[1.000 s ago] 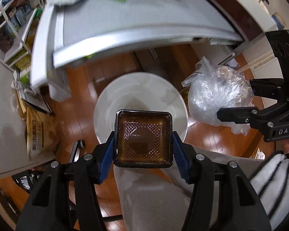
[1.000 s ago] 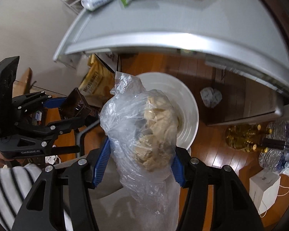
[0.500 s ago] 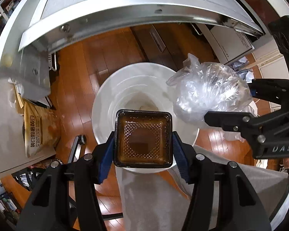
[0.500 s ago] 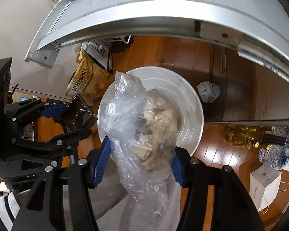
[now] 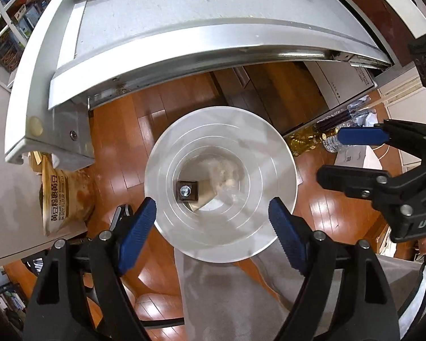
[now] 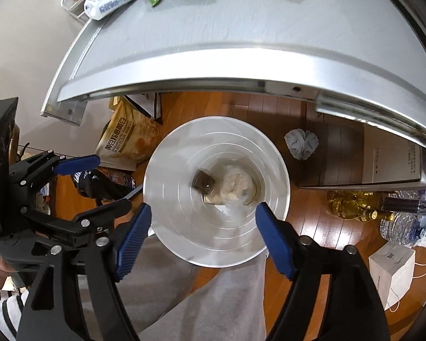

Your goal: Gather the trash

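both grippers' fingers are spread wide and hold nothing. below and between the left gripper [image 5: 212, 218] fingers, the square brown tray [image 5: 187, 191] and plastic bag [image 5: 223, 174] lie at the white bin [image 5: 281, 170] bottom; right gripper [image 6: 203, 226] hangs above it too.

White bin [image 5: 162, 199]; dark brown square tray [image 5: 187, 191] inside. Tool pads [image 6: 272, 240] blue on black. Floor [image 5: 122, 130] orange-brown wood. Tabletop [image 6: 241, 28] grey.
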A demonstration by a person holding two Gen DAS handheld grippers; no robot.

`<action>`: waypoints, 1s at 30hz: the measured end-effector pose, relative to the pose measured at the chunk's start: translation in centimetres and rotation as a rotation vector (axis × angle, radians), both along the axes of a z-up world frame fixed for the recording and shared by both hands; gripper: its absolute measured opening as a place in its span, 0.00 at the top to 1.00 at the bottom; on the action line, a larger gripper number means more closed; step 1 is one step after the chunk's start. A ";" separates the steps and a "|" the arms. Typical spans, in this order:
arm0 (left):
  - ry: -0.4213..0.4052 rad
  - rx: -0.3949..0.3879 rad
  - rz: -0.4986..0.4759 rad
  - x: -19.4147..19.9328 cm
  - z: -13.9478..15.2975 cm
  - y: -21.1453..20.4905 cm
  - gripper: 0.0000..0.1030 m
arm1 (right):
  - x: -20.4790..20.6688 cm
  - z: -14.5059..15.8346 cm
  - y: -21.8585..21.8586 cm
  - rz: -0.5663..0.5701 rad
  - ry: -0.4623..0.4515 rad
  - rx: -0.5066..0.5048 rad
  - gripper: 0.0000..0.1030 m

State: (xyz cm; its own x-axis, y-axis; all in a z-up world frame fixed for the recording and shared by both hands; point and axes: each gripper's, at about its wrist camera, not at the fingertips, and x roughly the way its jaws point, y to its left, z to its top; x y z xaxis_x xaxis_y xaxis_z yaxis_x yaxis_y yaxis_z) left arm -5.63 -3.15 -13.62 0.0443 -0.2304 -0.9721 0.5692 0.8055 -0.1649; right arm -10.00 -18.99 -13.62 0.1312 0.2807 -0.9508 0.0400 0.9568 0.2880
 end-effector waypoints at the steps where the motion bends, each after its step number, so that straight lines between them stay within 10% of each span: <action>1: 0.001 -0.003 0.003 0.0 0.1 0.1 0.20 | -0.1 0.2 -0.1 -0.002 -0.006 0.000 0.24; 18: -0.018 -0.050 0.044 0.3 1.9 0.6 0.20 | 0.1 2.8 -0.1 0.003 -0.063 -0.007 0.16; 30: -0.059 -0.116 0.089 0.8 5.3 1.7 0.20 | 0.6 9.3 -0.8 0.066 -0.244 -0.209 0.09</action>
State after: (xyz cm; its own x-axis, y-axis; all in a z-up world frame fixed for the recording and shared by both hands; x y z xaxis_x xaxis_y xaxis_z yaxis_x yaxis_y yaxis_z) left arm -4.79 -1.40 -8.28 0.1258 -0.3337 -0.9343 0.5081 0.8305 -0.2282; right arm -9.45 -19.74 -4.31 0.3498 0.0985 -0.9316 -0.0705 0.9944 0.0786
